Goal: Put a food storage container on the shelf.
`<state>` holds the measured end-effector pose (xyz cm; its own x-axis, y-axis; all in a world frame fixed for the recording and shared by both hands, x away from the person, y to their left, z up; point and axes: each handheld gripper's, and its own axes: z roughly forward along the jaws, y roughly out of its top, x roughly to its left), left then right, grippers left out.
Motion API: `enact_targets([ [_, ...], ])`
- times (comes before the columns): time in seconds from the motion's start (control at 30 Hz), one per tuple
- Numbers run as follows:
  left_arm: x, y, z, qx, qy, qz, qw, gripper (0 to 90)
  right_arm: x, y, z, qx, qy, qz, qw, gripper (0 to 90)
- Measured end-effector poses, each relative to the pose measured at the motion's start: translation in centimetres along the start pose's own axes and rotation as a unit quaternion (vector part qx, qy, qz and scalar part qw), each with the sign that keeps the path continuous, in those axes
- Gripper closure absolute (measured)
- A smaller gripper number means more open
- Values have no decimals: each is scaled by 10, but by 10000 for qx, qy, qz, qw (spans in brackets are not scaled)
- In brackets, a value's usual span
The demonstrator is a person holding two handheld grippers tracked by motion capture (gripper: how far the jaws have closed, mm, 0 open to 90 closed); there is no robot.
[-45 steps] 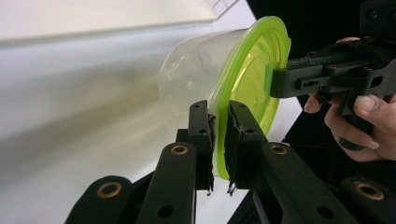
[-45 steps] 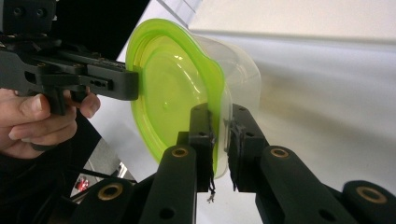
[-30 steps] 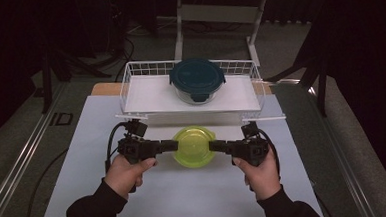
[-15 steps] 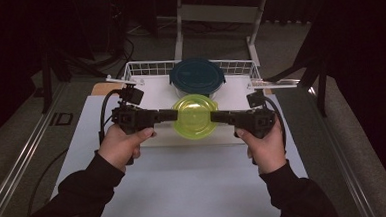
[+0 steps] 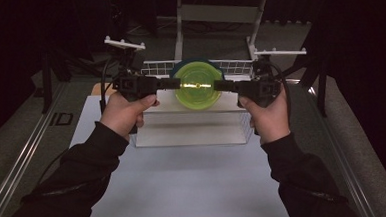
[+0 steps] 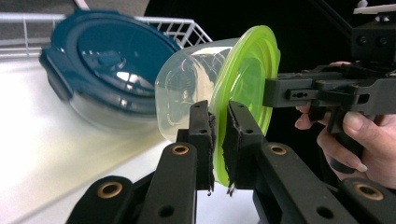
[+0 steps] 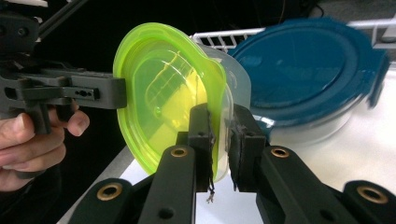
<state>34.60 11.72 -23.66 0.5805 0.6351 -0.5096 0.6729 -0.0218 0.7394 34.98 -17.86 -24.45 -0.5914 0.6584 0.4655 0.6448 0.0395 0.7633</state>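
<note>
A clear round container with a lime-green lid (image 5: 198, 85) hangs in the air over the white wire basket (image 5: 154, 68), tipped so the lid faces me. My left gripper (image 5: 177, 83) is shut on its left rim and my right gripper (image 5: 219, 85) on its right rim. In the left gripper view the jaws (image 6: 218, 140) pinch the green lid's edge (image 6: 245, 79). The right gripper view has its jaws (image 7: 223, 140) clamped on the lid and clear wall (image 7: 159, 93). A container with a dark blue lid (image 6: 107, 60) sits in the basket behind it.
The basket stands at the far side of a white table mat (image 5: 185, 189), with a white frame stand (image 5: 216, 12) behind it. Metal rails (image 5: 23, 157) run along the table's left and right edges. Dark floor surrounds the table.
Both grippers have lifted the green-lidded container from the mat in front of the basket, up and forward over the basket, tipping it onto its edge.
</note>
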Motion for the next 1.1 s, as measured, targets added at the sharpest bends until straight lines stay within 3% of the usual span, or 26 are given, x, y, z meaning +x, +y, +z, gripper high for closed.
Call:
enact_targets([
  [0.23, 10, 17, 15, 82, 54, -156, 9998, 815, -16, 20, 10, 78, -248, 165, 9995, 800],
  [0.57, 27, 25, 29, 103, -44, -398, 9991, 813, -27, 31, 19, 140, -320, 309, 9989, 800],
  [0.7, 32, 27, 30, 52, -135, -487, 9987, 802, -31, 35, 22, 177, -242, 420, 9987, 798],
  [0.87, 37, 29, 36, -68, -93, -422, 9990, 775, -33, 42, 25, 241, -240, 531, 9980, 790],
  [1.1, 44, 31, 44, -181, -13, -544, 9984, 735, -40, 49, 32, 193, -317, 758, 9964, 750],
])
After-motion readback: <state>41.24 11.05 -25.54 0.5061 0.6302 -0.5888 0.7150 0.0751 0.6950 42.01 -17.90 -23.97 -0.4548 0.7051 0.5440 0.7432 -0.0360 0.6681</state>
